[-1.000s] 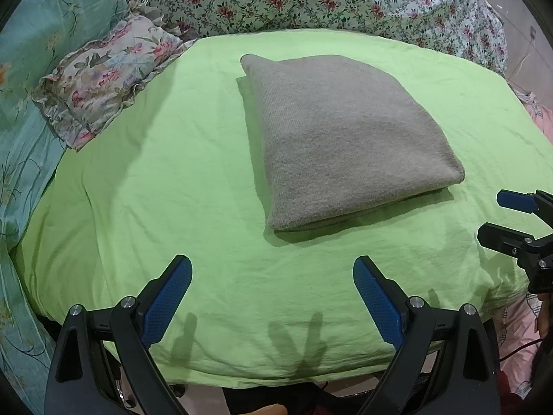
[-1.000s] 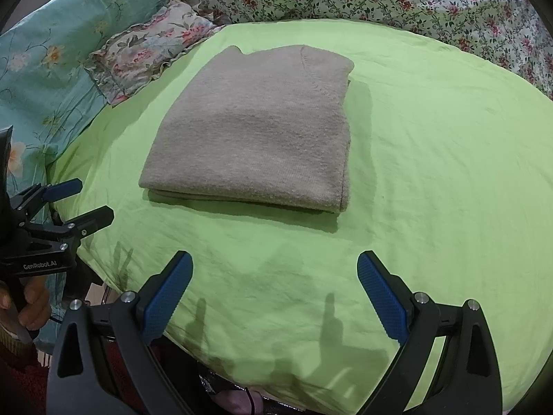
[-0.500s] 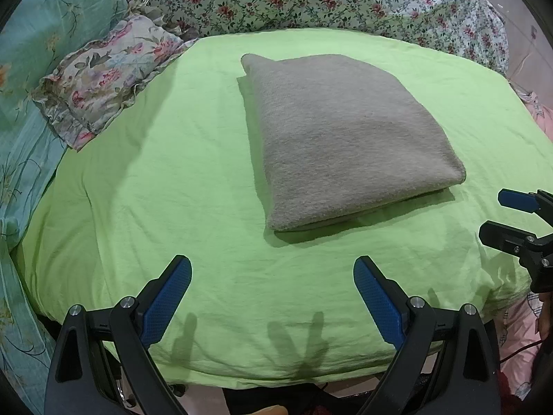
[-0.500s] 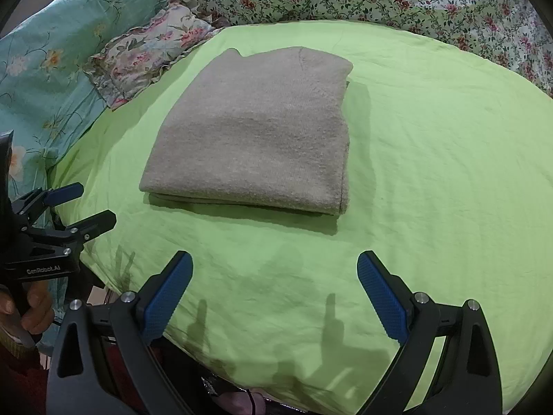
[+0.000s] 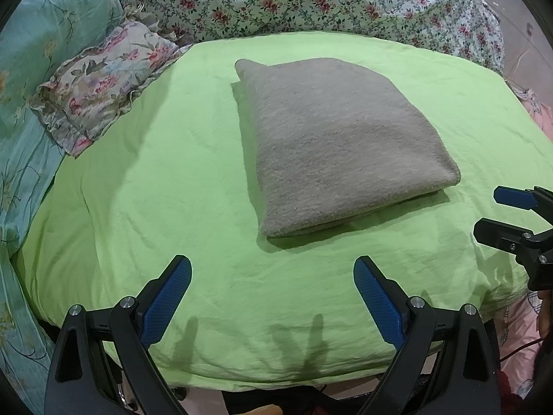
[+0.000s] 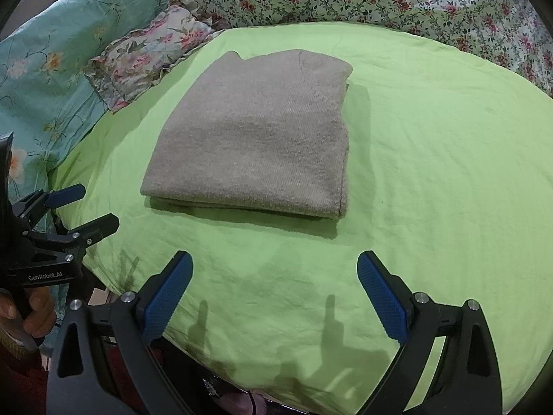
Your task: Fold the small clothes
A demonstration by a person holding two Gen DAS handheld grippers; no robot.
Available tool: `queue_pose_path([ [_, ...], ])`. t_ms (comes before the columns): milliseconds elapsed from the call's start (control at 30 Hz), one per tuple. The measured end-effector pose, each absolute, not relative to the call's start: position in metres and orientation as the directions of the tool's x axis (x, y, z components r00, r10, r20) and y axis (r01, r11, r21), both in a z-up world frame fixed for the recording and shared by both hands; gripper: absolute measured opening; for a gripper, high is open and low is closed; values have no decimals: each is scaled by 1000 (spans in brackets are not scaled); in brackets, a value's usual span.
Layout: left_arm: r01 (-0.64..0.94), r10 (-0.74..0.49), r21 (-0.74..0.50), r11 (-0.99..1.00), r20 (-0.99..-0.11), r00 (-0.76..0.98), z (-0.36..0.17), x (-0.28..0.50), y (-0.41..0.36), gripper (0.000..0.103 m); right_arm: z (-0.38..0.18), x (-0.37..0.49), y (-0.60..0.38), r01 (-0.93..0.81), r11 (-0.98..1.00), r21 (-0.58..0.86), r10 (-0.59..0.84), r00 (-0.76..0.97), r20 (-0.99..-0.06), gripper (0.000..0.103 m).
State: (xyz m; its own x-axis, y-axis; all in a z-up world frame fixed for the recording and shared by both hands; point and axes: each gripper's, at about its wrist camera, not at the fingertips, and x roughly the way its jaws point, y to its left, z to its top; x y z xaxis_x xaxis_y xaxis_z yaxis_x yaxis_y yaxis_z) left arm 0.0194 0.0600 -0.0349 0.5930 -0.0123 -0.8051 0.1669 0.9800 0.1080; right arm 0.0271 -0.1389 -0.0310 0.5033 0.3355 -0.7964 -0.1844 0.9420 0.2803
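Note:
A grey knitted garment (image 5: pixel 338 145) lies folded into a neat rectangle on the green sheet (image 5: pixel 172 190); it also shows in the right wrist view (image 6: pixel 262 141). My left gripper (image 5: pixel 273 276) is open and empty, hovering over the sheet near the bed's front edge, short of the garment. My right gripper (image 6: pixel 274 276) is open and empty, likewise short of the garment's front edge. Each gripper appears in the other's view: the right one (image 5: pixel 490 214) at the right edge, the left one (image 6: pixel 90 204) at the left edge.
A floral pillow (image 5: pixel 100 83) lies at the back left, next to a teal quilt (image 5: pixel 31 69). A floral blanket (image 5: pixel 311 3) runs along the back. Pink cloth (image 5: pixel 539 117) shows at the right edge. The bed's front edge (image 5: pixel 276 377) is just below my fingers.
Almost nothing has moved. Both grippers stay open and hover in place with only a slight drift; the garment lies still.

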Motion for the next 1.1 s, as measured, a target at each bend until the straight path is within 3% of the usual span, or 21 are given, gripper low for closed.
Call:
queue_pose_path([
  [1100, 177, -23, 101, 979, -807, 590, -36, 22, 59, 95, -27, 30, -131, -187, 941, 280, 337, 503, -796, 96],
])
